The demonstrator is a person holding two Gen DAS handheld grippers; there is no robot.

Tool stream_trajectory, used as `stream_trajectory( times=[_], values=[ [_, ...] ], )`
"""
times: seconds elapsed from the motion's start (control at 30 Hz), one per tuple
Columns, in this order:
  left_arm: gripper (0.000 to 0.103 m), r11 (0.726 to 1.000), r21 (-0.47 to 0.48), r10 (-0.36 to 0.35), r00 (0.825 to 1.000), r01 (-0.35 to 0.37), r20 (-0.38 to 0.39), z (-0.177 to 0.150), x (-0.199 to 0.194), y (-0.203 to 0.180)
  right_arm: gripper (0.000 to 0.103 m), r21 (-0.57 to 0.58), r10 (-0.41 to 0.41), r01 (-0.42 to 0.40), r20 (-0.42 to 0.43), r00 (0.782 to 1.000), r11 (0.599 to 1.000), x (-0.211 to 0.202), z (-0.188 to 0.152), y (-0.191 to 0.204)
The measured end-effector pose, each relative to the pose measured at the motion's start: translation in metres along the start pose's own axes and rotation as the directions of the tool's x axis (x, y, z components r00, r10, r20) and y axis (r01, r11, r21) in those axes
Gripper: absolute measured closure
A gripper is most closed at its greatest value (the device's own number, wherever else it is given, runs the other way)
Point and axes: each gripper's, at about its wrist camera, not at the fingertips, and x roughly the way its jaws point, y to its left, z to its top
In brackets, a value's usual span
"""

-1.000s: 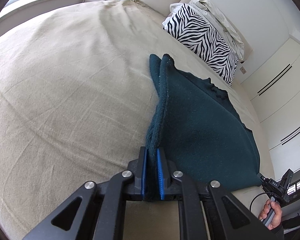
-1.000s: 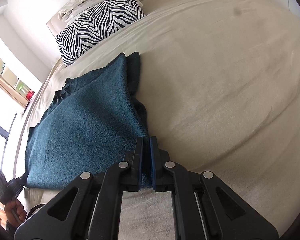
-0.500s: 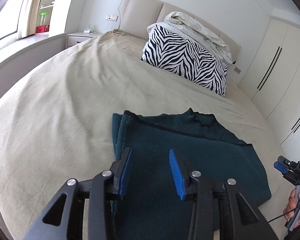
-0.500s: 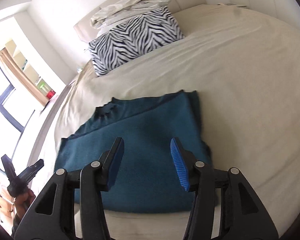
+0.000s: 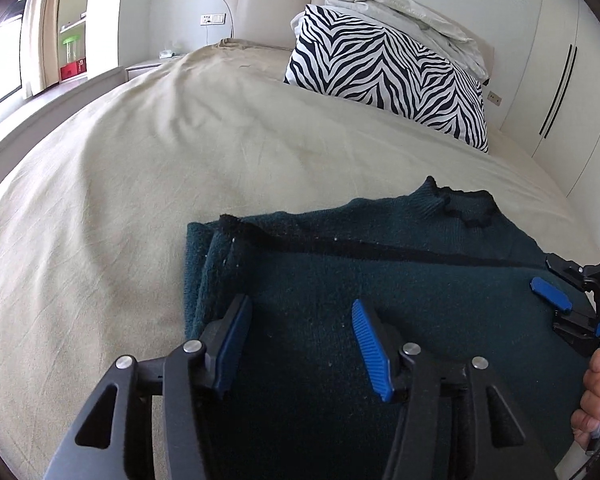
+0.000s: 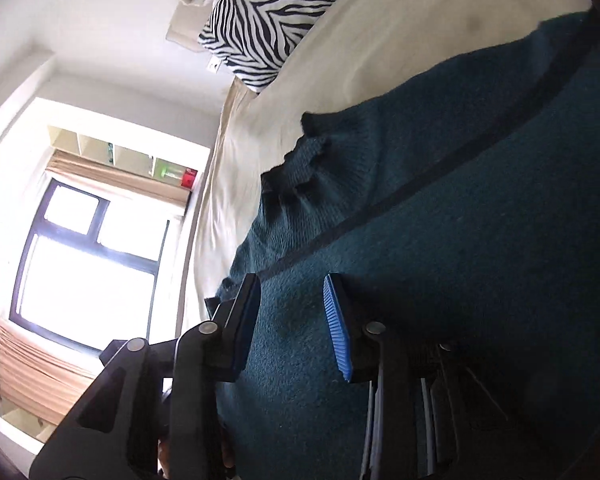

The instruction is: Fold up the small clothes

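Note:
A dark teal knit sweater lies folded flat on the beige bed, collar toward the pillows. My left gripper is open and empty, hovering over the sweater's left part. My right gripper is open and empty, rolled sideways, close over the sweater near its collar side. The right gripper also shows at the right edge of the left wrist view, held by a hand.
A zebra-striped pillow and a crumpled white blanket lie at the headboard. White wardrobes stand to the right. A window and shelves are on the left side of the room.
Both grippers were shut on the sweater's edge a second ago, then opened and let it drop flat. Since then both have moved closer over it and the right one has rolled sideways.

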Motion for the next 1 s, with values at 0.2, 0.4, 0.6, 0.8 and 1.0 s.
stream_trajectory(
  times=[0.2, 0.4, 0.6, 0.8, 1.0],
  values=[
    [0.042, 1.000, 0.010, -0.003, 1.000, 0.003, 0.005, -0.002, 0.001, -0.004, 0.077, 0.144, 0.019, -0.058, 0.256, 0.967, 0.988, -0.090, 0.019, -0.066],
    [0.041, 1.000, 0.012, -0.013, 1.000, 0.014, -0.012, -0.022, -0.040, -0.022, 0.076, 0.171, -0.197, 0.143, 0.360, 0.912, 0.975, -0.157, 0.010, -0.058],
    [0.041, 0.991, 0.131, 0.036, 0.996, -0.026, -0.076, -0.079, -0.063, -0.063, 0.074, -0.012, 0.026, -0.025, 0.108, 0.994, 1.000, -0.111, -0.063, 0.021],
    [0.037, 0.987, 0.159, 0.043, 0.994, -0.028, -0.096, -0.088, -0.059, -0.063, 0.076, -0.035, -0.037, 0.033, -0.151, 0.988, 0.999, -0.032, -0.137, 0.019],
    [0.037, 0.988, 0.153, 0.025, 0.996, -0.011, -0.088, -0.091, -0.060, -0.059, 0.076, 0.041, -0.041, 0.040, 0.022, 0.999, 0.998, -0.098, -0.123, -0.020]
  ],
)
